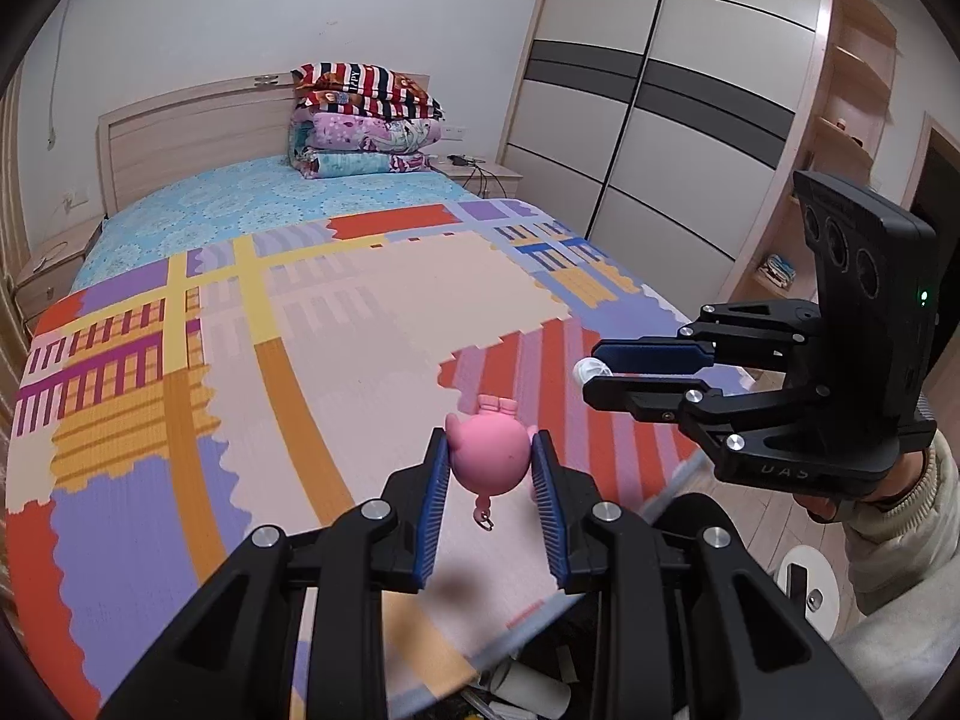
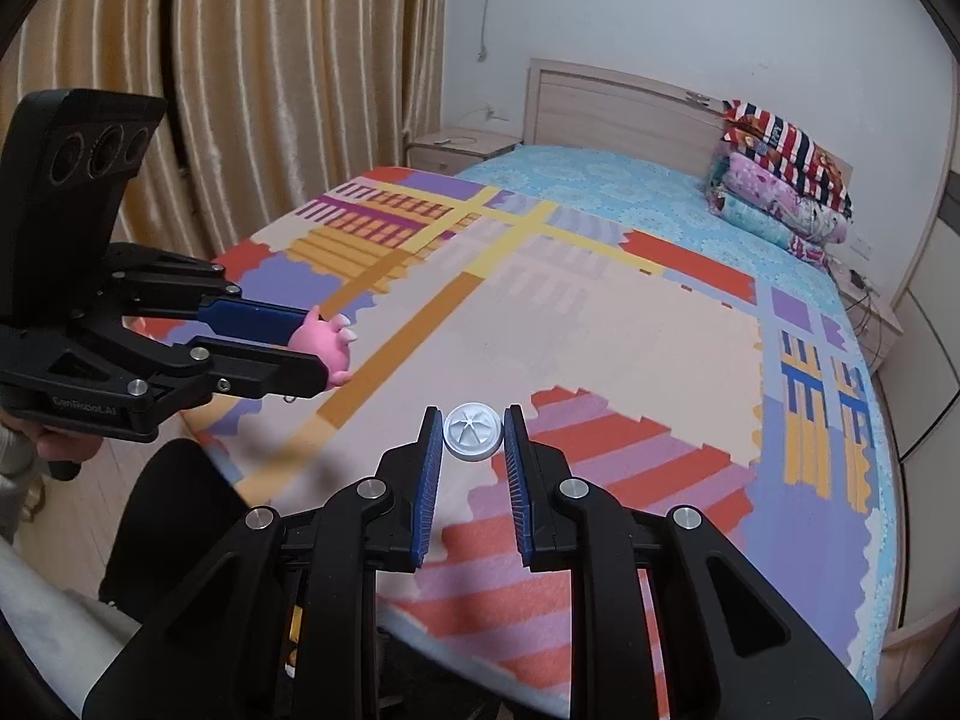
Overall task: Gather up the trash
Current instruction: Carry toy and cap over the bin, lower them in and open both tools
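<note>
Pink and rubbery, a small pig toy (image 1: 487, 456) sits clamped between the blue pads of the left claw (image 1: 491, 468), its feet pointing away from the camera and a small metal hook dangling from it. Beside it to the right, the right claw (image 2: 474, 441) pinches a white plastic bottle cap (image 2: 473, 433) by its rim, jaws drawn narrow around it. Both claws hang in the air, apart from each other, over the near end of a bed (image 1: 150, 480) covered with a patchwork blanket (image 2: 600, 324) in orange, purple, yellow and cream. Beyond them, at the far end of the bed, folded quilts (image 1: 366, 120) are stacked against a pale wooden headboard (image 1: 192, 138). Below the right claw, a person's hand (image 1: 840, 495) in a light sleeve grips its handle.
</note>
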A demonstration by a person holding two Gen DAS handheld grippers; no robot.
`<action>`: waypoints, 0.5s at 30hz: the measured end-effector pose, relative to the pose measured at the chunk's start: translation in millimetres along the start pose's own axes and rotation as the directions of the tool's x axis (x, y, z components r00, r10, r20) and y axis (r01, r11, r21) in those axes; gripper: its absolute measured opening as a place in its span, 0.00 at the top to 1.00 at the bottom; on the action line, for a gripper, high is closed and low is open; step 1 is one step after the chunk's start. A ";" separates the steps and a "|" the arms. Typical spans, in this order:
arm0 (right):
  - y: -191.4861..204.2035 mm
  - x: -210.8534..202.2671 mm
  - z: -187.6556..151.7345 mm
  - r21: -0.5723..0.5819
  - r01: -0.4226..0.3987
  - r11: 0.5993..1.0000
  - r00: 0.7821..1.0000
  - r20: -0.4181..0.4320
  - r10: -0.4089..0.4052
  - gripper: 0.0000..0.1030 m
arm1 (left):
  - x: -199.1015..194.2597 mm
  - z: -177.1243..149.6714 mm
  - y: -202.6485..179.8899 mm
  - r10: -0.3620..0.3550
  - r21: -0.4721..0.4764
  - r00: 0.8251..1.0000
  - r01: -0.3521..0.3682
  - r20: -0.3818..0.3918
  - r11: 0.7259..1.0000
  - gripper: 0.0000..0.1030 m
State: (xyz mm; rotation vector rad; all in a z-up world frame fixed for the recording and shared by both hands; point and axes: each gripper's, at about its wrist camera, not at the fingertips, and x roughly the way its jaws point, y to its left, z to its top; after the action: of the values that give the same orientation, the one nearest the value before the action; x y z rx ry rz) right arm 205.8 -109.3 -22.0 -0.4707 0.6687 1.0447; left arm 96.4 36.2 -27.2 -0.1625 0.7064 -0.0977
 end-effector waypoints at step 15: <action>46.6 -30.1 -66.4 0.045 -0.053 0.998 0.997 -0.054 0.055 0.79 | -9.3 -72.1 -45.0 -0.044 0.017 0.995 0.046 -0.085 0.999 0.74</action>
State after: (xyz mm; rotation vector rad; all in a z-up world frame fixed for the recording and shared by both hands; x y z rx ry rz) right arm 135.3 -150.8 -50.2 -0.4468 0.7549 1.0692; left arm 40.8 -15.0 -67.0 -0.1566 0.7858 -0.1550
